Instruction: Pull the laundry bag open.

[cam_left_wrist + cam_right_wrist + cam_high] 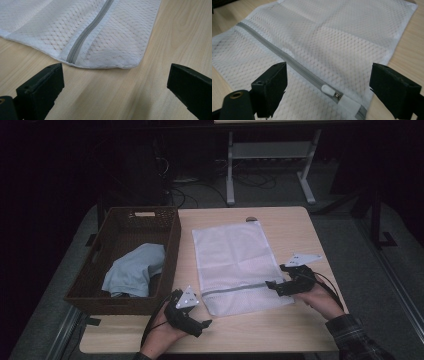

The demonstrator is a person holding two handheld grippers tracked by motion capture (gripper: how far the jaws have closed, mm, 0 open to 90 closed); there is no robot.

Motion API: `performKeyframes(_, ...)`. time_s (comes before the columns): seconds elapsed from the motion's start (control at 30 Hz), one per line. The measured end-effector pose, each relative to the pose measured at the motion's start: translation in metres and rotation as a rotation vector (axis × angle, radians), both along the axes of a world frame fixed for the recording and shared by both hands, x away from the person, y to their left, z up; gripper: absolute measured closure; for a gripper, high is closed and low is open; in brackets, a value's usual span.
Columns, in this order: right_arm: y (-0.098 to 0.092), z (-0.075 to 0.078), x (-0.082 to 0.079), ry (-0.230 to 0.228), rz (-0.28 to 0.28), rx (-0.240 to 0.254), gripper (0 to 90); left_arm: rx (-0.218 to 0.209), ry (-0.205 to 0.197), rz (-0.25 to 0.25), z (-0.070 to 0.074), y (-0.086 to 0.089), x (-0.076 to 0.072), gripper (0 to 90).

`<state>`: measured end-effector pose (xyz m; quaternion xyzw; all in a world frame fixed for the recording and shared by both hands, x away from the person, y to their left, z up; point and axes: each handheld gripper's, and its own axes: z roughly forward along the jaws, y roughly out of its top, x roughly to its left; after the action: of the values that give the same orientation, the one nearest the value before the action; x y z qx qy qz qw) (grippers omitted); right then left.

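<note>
A white mesh laundry bag [232,260] lies flat on the wooden table [295,227], with a grey zipper [235,289] running across its near end. My left gripper [202,324] rests on the table just in front of the bag's near left corner [107,62]; its jaws are open and hold nothing [115,82]. My right gripper [276,276] hovers at the bag's right edge, over the end of the zipper. It is open, and the white zipper pull [329,90] lies between its jaws, untouched. The zipper [287,58] looks closed along its length.
A dark wicker basket [172,245] stands on the left of the table, holding a crumpled light blue cloth [135,270]. Bare tabletop lies right of the bag and along the near edge. Beyond the table are a dark floor, cables and a white desk frame [230,170].
</note>
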<state>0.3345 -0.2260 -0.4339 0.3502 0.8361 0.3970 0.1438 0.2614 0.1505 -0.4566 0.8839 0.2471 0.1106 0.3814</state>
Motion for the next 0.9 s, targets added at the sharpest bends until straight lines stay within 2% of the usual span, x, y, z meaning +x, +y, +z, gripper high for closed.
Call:
performKeyframes(0.27,-0.020,-0.003,-0.008,-0.010,-0.010,0.009,13.7,-0.001,-0.001,-0.001,0.000,0.000,0.000,0.7)
performKeyframes(0.33,-0.027,-0.005,-0.010,-0.003,-0.022,0.011,13.6,-0.005,0.001,0.000,0.000,0.000,0.000,0.7)
performKeyframes(0.43,-0.038,-0.009,-0.012,0.010,-0.028,0.044,13.9,-0.018,0.003,0.003,0.000,0.000,0.000,0.7)
performKeyframes(0.53,-0.044,-0.014,-0.013,0.035,-0.009,0.046,13.9,-0.016,0.001,-0.005,0.000,0.001,0.000,0.7)
performKeyframes(0.67,-0.049,-0.021,-0.009,0.077,0.033,0.048,13.4,-0.018,0.001,-0.003,0.001,0.001,0.000,0.7)
performKeyframes(0.8,-0.049,-0.026,-0.002,0.082,0.046,0.011,14.6,-0.017,0.004,-0.002,0.000,0.001,0.000,0.7)
performKeyframes(0.9,-0.050,-0.030,0.005,0.092,0.052,0.012,19.1,-0.014,0.002,0.000,0.000,0.000,0.000,0.7)
